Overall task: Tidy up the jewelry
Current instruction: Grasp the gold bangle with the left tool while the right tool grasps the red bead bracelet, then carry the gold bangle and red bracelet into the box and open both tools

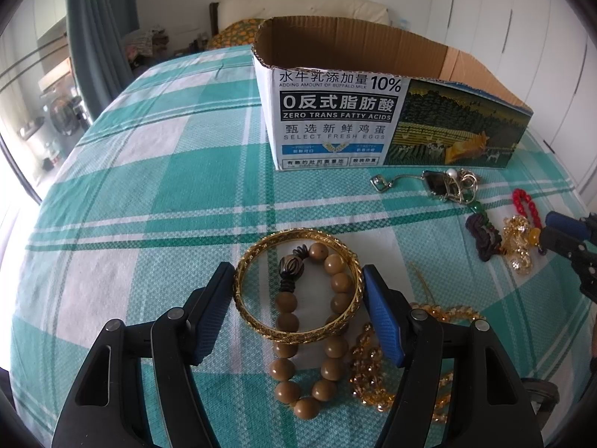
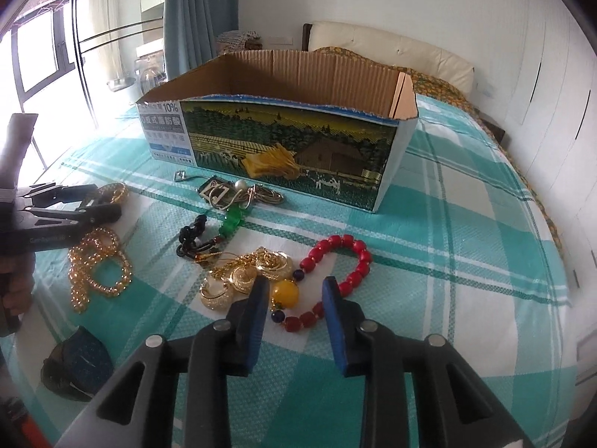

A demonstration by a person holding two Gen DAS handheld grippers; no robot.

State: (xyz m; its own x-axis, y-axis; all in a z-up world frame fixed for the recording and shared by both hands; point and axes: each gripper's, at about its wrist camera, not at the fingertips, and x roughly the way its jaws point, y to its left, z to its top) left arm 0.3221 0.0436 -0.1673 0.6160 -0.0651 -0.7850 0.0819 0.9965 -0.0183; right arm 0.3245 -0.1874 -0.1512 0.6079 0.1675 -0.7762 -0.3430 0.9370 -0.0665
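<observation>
My left gripper (image 1: pixel 298 280) has its pads touching both sides of a gold bangle (image 1: pixel 246 280), which lies over a brown wooden bead bracelet (image 1: pixel 330 336). An amber bead chain (image 1: pixel 367 377) lies to the right of it. My right gripper (image 2: pixel 296 295) is open just above a red bead bracelet (image 2: pixel 350 257) with a yellow bead (image 2: pixel 284 292), and straddles its near part. Gold earrings (image 2: pixel 242 276), a green and black charm (image 2: pixel 231 220) and a silver tangle (image 2: pixel 227 192) lie nearby. An open cardboard box (image 2: pixel 283 142) stands behind.
Everything lies on a bed with a teal and white plaid cover (image 1: pixel 156 194). A dark blue round object (image 2: pixel 80 366) lies at the near left in the right wrist view. Curtains, a window and white wardrobes surround the bed.
</observation>
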